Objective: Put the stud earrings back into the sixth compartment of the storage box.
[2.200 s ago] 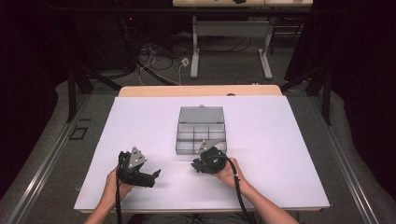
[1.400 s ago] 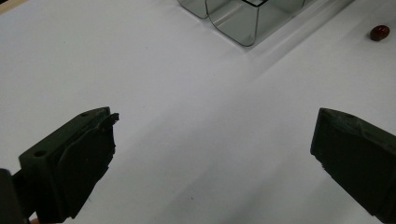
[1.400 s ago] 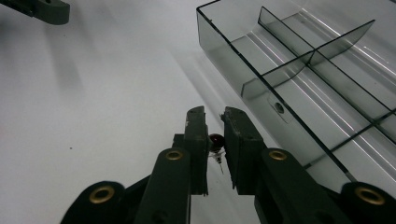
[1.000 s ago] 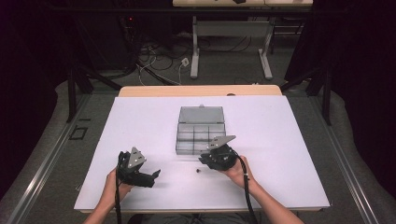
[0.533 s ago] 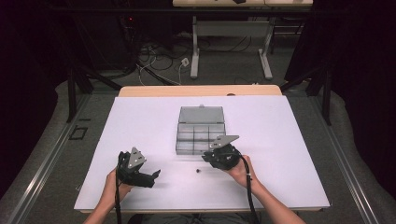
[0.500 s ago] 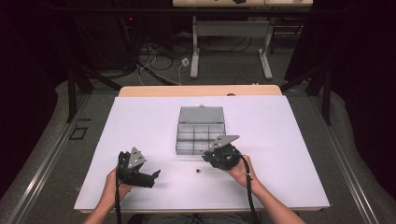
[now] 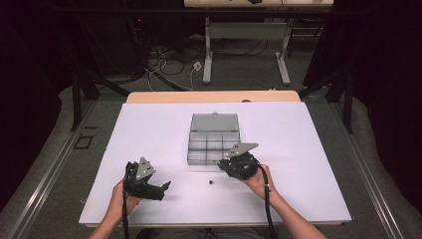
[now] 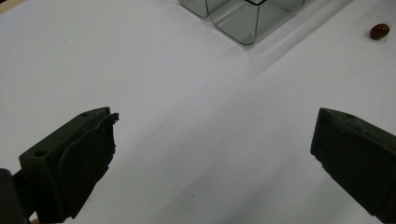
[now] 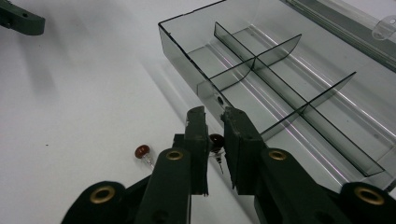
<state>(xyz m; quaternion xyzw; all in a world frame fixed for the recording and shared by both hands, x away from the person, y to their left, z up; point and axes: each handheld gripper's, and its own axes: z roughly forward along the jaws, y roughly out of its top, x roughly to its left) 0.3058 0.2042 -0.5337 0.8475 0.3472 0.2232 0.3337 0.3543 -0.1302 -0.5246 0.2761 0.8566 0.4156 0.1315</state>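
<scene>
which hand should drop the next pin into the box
Right. The right gripper already pinches a red-headed pin beside the box, while the left gripper is open and farther off.

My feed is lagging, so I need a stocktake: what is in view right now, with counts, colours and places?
Compartment box: one, clear grey, lid open, mid-table.
Loose pin: one, dark red head, on the table beside the box's near edge.
Held pin: one, dark red head, between the right jaws.
Table: one, white top.
Cables: several, on the floor beyond.
Left hand-held gripper: black, open, near-left.
Right hand-held gripper: black, shut on the held pin, at the box's near right corner.
</scene>
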